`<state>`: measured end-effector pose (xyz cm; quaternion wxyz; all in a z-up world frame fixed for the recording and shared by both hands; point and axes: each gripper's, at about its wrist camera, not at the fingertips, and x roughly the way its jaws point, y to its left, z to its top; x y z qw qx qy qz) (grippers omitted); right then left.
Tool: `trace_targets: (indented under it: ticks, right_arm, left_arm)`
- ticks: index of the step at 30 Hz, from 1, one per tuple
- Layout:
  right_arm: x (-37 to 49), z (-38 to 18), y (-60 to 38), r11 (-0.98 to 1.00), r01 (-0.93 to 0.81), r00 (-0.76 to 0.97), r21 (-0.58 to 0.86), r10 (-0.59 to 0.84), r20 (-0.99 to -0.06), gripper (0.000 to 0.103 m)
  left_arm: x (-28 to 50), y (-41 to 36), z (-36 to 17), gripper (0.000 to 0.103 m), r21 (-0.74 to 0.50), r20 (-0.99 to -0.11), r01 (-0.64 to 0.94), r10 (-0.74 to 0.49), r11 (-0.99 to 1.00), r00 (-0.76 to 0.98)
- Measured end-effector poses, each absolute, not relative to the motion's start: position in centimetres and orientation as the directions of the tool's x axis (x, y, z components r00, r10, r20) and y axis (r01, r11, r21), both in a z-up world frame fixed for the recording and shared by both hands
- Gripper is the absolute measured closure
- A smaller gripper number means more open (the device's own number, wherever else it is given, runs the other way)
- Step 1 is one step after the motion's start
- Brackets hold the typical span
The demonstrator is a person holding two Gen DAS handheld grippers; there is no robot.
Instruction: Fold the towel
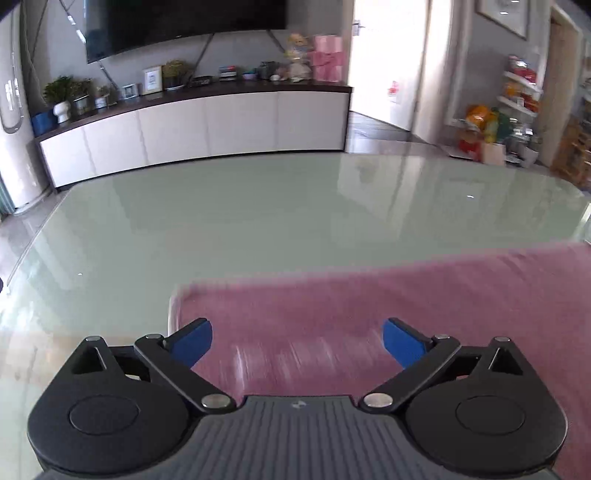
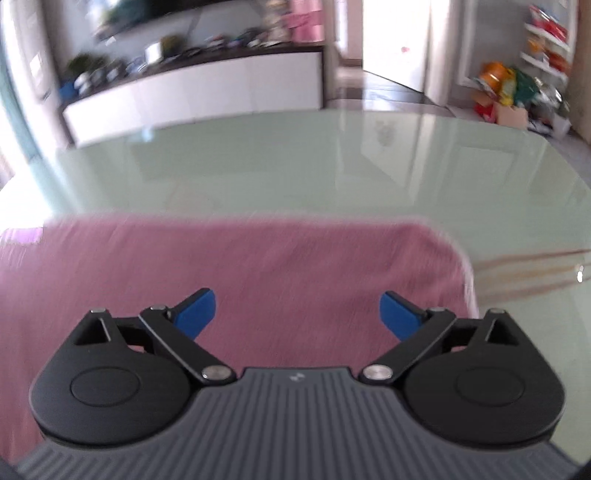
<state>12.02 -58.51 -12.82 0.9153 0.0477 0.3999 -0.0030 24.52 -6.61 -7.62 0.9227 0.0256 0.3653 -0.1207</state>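
Note:
A pink towel (image 1: 369,295) lies flat on a pale green glass table (image 1: 240,214). In the left wrist view its far left corner is just ahead of my left gripper (image 1: 297,334), which is open and empty above the towel's left part. In the right wrist view the towel (image 2: 240,266) fills the lower left, with its far right corner rounded. My right gripper (image 2: 297,308) is open and empty above the towel's right part. Both views are motion-blurred.
The table (image 2: 332,166) stretches ahead to a curved far edge. Beyond it stand a long white cabinet (image 1: 203,125) with plants and ornaments, a wall TV (image 1: 177,22), an open doorway (image 1: 388,62) and shelves with colourful packages (image 1: 509,107).

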Motion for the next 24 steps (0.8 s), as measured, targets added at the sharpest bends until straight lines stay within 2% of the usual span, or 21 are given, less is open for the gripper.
trace_targets:
  ticks: [5,8,11,14,16,18,20,24]
  right_arm:
    - [10.2,-15.3,-57.4,0.997,0.063,0.641,0.045,-0.005,-0.768,0.002]
    - [8.5,-15.3,-57.6,0.999,0.036,0.625,0.009,-0.015,-0.78,0.0]
    - [6.5,-15.3,-59.2,1.0,0.026,0.625,-0.004,-0.019,-0.78,0.0]
    - [5.4,-15.2,-61.0,0.995,0.094,0.622,-0.015,-0.071,-0.779,0.0]
    - [4.5,-14.4,-60.9,0.988,0.156,0.617,-0.017,-0.111,-0.779,0.006]
    - [3.4,-13.2,-59.4,0.993,0.119,0.66,0.026,-0.06,-0.749,0.004]
    - [2.5,-12.4,-56.6,0.995,0.048,0.693,0.085,0.028,-0.72,0.001]
    - [1.8,-13.0,-48.0,0.995,-0.093,0.704,0.046,0.098,-0.704,0.0]
  left_arm:
    - [18.7,-7.7,-10.5,0.001,-0.058,-0.732,0.271,-0.226,0.961,0.642]
    - [16.9,-7.3,-12.1,0.0,0.009,-0.716,0.286,-0.194,0.958,0.671]
    - [16.5,-5.9,-12.3,0.0,0.006,-0.704,0.298,-0.207,0.955,0.679]
    - [16.4,-4.6,-12.3,0.0,0.009,-0.708,0.284,-0.194,0.959,0.679]
    - [16.2,-3.9,-12.1,0.001,0.017,-0.718,0.235,-0.152,0.972,0.679]
    - [15.3,-3.7,-11.3,0.002,-0.009,-0.723,0.196,-0.142,0.98,0.676]
    - [13.6,-5.0,-10.2,0.001,-0.058,-0.704,0.243,-0.212,0.968,0.677]
    - [10.8,-8.8,-9.7,0.001,-0.073,-0.683,0.347,-0.301,0.935,0.666]
